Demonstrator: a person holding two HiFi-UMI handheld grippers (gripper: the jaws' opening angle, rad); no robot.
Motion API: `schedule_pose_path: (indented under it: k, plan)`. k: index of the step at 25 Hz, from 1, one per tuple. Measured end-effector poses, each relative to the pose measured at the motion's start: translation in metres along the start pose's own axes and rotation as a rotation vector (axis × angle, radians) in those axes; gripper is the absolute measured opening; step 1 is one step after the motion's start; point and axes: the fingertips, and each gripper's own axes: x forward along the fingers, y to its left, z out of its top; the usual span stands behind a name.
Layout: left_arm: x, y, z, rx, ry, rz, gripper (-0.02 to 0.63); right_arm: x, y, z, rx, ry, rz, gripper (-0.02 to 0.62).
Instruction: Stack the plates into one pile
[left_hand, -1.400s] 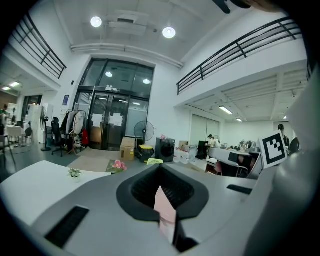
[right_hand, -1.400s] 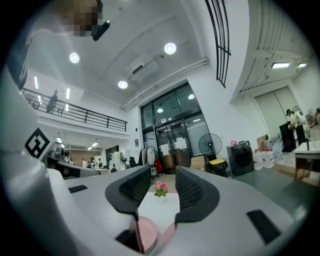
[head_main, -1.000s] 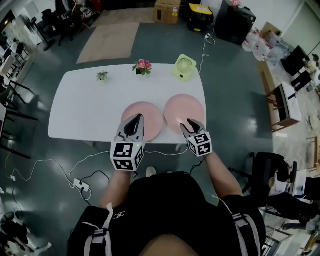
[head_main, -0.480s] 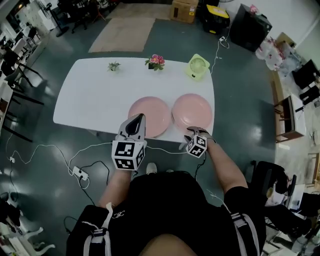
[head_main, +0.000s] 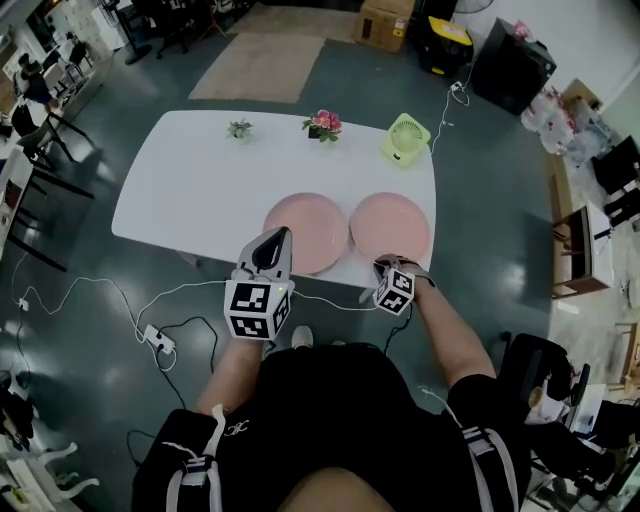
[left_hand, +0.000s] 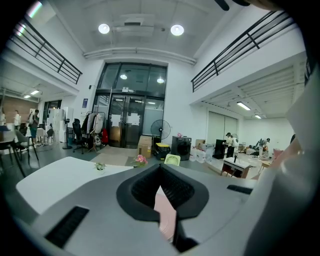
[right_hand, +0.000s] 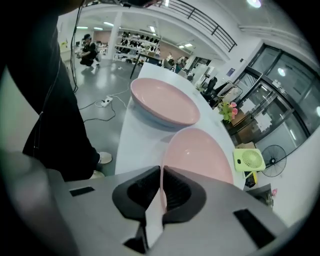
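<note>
Two pink plates lie side by side on the white table (head_main: 180, 200). My left gripper (head_main: 274, 236) reaches over the near edge of the left plate (head_main: 305, 230); in the left gripper view its jaws (left_hand: 160, 170) are shut with that plate's pink rim (left_hand: 165, 216) between them. My right gripper (head_main: 386, 266) is at the near rim of the right plate (head_main: 390, 225). In the right gripper view its jaws (right_hand: 161, 171) are closing, and the pads press on the right plate's (right_hand: 200, 155) thin edge. The left plate (right_hand: 165, 102) lies beyond it.
At the table's far edge stand a yellow-green fan (head_main: 405, 140), a pot of pink flowers (head_main: 322, 124) and a small green plant (head_main: 239, 129). Cables and a power strip (head_main: 155, 342) lie on the floor near my feet. Cardboard sheets (head_main: 262, 65) lie beyond the table.
My right gripper has rolled over, dropped to the right plate's near rim and closed on it. The left gripper has stayed at the left plate's edge.
</note>
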Motion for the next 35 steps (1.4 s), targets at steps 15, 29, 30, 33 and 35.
schedule_pose_path:
  k: [15, 29, 30, 33, 35]
  plan:
    - [-0.025, 0.015, 0.009, -0.003, -0.039, 0.067, 0.014, -0.064, -0.031, 0.136, -0.129, -0.267, -0.182, 0.041]
    - [-0.092, 0.068, -0.014, -0.063, -0.03, 0.242, 0.014, -0.021, 0.063, 0.219, -0.318, -0.29, -0.001, 0.048]
    - [-0.095, 0.069, -0.016, -0.066, -0.027, 0.247, 0.014, -0.018, 0.07, 0.219, -0.332, -0.286, 0.019, 0.049]
    - [-0.102, 0.07, -0.02, -0.07, -0.025, 0.254, 0.014, -0.004, 0.089, 0.213, -0.365, -0.262, 0.062, 0.051]
    - [-0.105, 0.071, -0.022, -0.072, -0.022, 0.254, 0.013, 0.005, 0.094, 0.209, -0.354, -0.246, 0.06, 0.049]
